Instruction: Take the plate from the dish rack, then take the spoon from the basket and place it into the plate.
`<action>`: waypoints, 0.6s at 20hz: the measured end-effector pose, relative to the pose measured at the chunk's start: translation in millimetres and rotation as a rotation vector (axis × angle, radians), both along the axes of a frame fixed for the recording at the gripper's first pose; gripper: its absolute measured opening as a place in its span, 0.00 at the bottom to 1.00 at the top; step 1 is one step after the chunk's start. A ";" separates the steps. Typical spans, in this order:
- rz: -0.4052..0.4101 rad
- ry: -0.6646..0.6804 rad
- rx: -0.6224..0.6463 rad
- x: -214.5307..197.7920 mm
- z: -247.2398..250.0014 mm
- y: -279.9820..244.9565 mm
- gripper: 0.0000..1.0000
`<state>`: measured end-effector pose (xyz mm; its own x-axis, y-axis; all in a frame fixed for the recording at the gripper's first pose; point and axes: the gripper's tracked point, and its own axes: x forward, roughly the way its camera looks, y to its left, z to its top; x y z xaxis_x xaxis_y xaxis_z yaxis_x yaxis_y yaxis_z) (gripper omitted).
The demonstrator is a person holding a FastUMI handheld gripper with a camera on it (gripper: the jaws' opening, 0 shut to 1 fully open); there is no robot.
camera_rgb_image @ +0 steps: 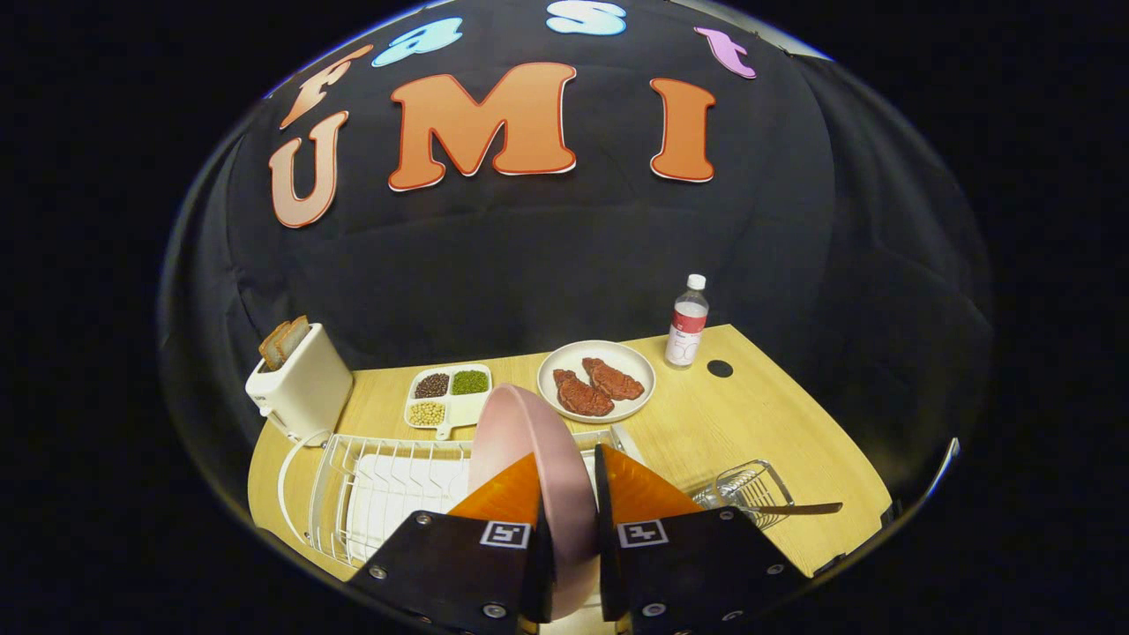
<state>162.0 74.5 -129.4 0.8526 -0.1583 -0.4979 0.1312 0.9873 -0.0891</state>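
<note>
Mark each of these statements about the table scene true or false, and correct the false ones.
1. The claw is shut on the round pink plate. True.
2. The white wire dish rack holds several plates. False: none stands in its slots.
3. The white round plate carries two brown meat pieces. True.
4. The white toaster is empty. False: bread slices stick out.
5. The clear bottle with red label lies on its side. False: it stands upright.
</note>
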 end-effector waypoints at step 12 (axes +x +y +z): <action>-0.005 0.004 0.160 -96.8 21.6 -9.6 0.22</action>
<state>65.3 64.8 -107.8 0.8502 -0.0806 -0.5203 0.1358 0.9883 0.0688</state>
